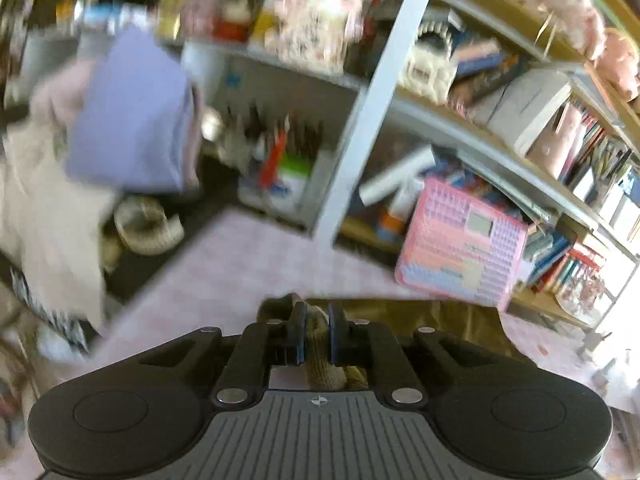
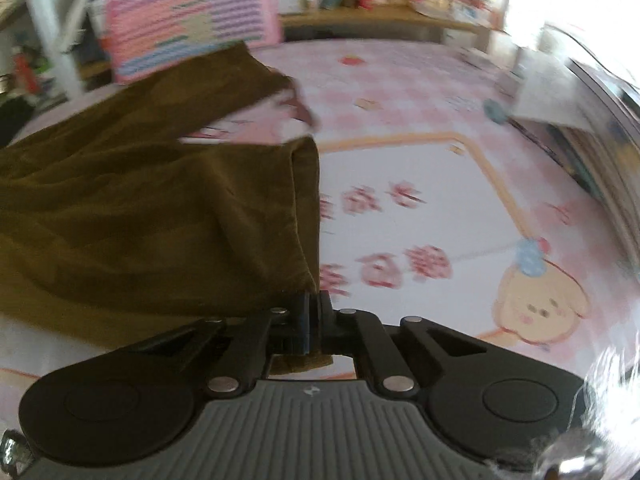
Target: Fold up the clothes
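Both grippers are pinching the olive-brown garment point(image 2: 152, 200) above the pink cartoon-print mat point(image 2: 420, 184), the right gripper point(image 2: 314, 320) clamping a hemmed corner and the left gripper point(image 1: 316, 334) gripping a knitted band, seemingly holding the cloth spread for a fold.

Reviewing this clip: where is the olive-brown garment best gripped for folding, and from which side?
At its edges, roughly as now. The right tongs pinch the hemmed corner of the olive-brown garment from the near side; the left tongs clamp another bunched edge. The cloth spreads away over the pink mat, so the near edge is probably easiest.
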Tool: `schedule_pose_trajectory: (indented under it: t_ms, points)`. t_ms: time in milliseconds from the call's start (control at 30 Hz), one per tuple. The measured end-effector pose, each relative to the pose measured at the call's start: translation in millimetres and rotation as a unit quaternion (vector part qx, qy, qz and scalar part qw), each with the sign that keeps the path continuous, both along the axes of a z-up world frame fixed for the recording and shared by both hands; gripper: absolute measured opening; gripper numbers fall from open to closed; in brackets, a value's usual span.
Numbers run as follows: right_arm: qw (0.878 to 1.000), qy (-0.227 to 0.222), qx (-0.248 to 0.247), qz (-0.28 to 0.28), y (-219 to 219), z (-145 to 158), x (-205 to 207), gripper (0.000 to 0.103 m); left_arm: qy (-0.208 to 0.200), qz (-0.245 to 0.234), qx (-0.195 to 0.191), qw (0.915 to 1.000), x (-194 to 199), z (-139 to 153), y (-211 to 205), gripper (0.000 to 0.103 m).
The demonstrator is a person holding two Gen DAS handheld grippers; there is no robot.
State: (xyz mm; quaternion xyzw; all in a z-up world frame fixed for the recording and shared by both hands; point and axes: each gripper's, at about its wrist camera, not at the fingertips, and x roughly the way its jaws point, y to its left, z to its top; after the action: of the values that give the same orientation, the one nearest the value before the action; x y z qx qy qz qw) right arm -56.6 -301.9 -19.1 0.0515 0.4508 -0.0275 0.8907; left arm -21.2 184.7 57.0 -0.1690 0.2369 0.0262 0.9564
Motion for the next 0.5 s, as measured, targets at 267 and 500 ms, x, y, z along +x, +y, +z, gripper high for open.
schedule_pose_trajectory:
  t_ms: [267,500]
  points:
    - [1.000,-0.002,-0.003,0.020,12,4,2,0.003,0.188,0.054,-0.009,0.9806,-22,-85,29,0.014]
    - [0.999,-0.029,-0.035,0.024,1,27,3,0.001,0.193,0.036,0.031,0.9801,-18,-83,15,0.015]
